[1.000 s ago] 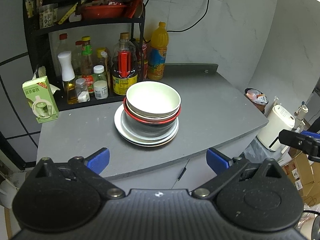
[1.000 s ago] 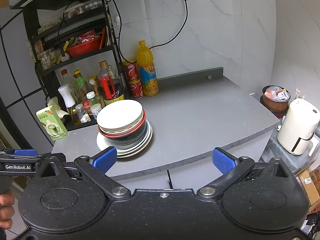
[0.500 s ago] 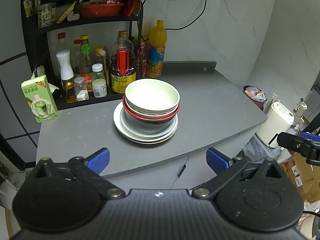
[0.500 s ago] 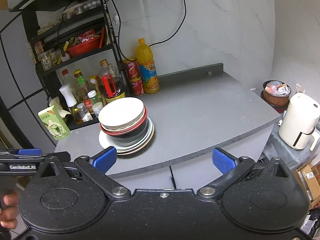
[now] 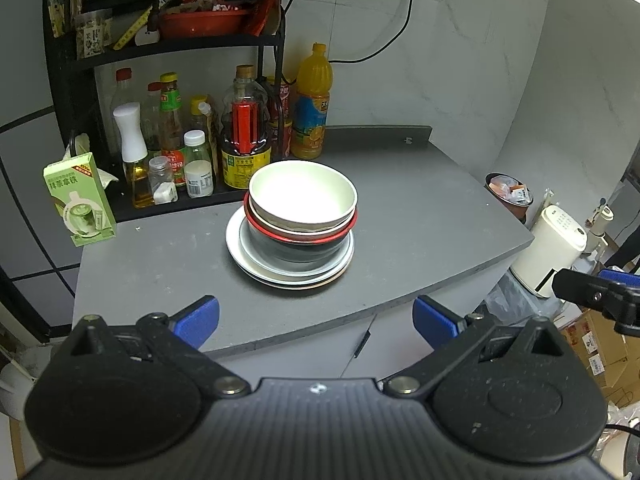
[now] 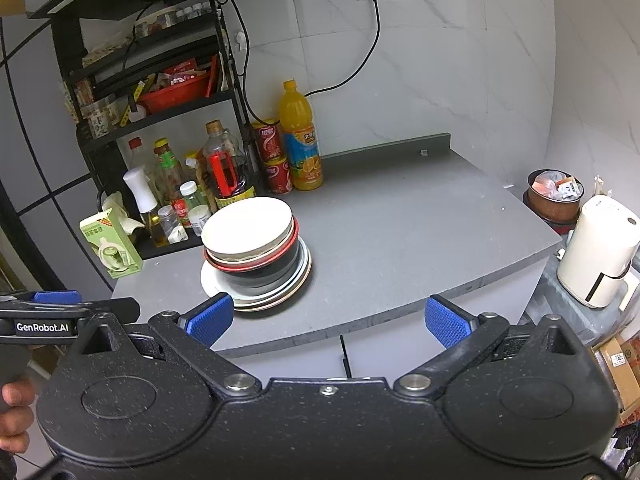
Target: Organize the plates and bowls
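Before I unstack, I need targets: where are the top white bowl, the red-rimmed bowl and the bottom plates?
top white bowl [image 5: 303, 190], left wrist view, inner floor.
red-rimmed bowl [image 5: 298, 237], left wrist view, front rim.
bottom plates [image 6: 209, 280], right wrist view, left rim.

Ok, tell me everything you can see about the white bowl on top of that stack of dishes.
The white bowl is round, cream-white inside, glossy like ceramic or melamine, upright and empty. It nests in a red-rimmed black bowl, with another pale rim showing between them. The stack sits on plates on the grey countertop, just in front of the bottles. Neither gripper touches it.
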### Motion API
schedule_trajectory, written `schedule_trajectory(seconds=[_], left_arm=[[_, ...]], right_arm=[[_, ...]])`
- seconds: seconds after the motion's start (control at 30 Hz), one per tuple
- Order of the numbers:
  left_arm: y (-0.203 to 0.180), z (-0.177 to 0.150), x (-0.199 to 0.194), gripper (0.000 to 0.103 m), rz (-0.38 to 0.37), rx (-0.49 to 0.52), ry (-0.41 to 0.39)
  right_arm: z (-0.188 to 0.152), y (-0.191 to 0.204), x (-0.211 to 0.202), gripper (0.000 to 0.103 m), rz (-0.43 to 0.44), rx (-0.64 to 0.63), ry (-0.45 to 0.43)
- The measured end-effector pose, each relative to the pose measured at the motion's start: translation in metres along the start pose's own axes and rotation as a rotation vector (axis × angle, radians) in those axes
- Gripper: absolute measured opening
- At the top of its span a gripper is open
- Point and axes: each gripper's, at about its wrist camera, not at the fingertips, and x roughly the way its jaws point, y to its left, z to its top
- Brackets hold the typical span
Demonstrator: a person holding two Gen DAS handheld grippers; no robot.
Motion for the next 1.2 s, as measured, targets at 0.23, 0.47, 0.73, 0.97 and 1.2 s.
schedule_trajectory(seconds=[0.23,0.47,0.73,0.97,1.2], left_arm=[[0.0006,0.0006,-0.0030,0.102,0.000,-0.002,-0.005],[-0.0004,0.0017,-0.0037,0.102,-0.004,-0.001,-0.006],[-0.0042,0.0040,-0.0044,0.102,-0.008,0.009,-0.006],[-0.0055,0.0042,-0.0055,0.102,-0.003,0.003,-0.009],[-0.0050,0.0029,-0.0079,0.102,-0.001,0.001,-0.007]], right_arm=[[-0.0002,-0.0015,-0.0017,0.103,-0.003,0.000,-0.004],[-0.0013,-0.0023,-0.0022,0.103,-0.007,0.000,-0.001],[-0.0038,-0.0037,-0.0020,0.103,-0.002,-0.004,0.009],[-0.0042,-0.0031,-0.0021,0.103,-0.007,-0.011,0.007],[-0.0048,-0.0045,-0.0013,0.103,-0.010,-0.003,0.010]])
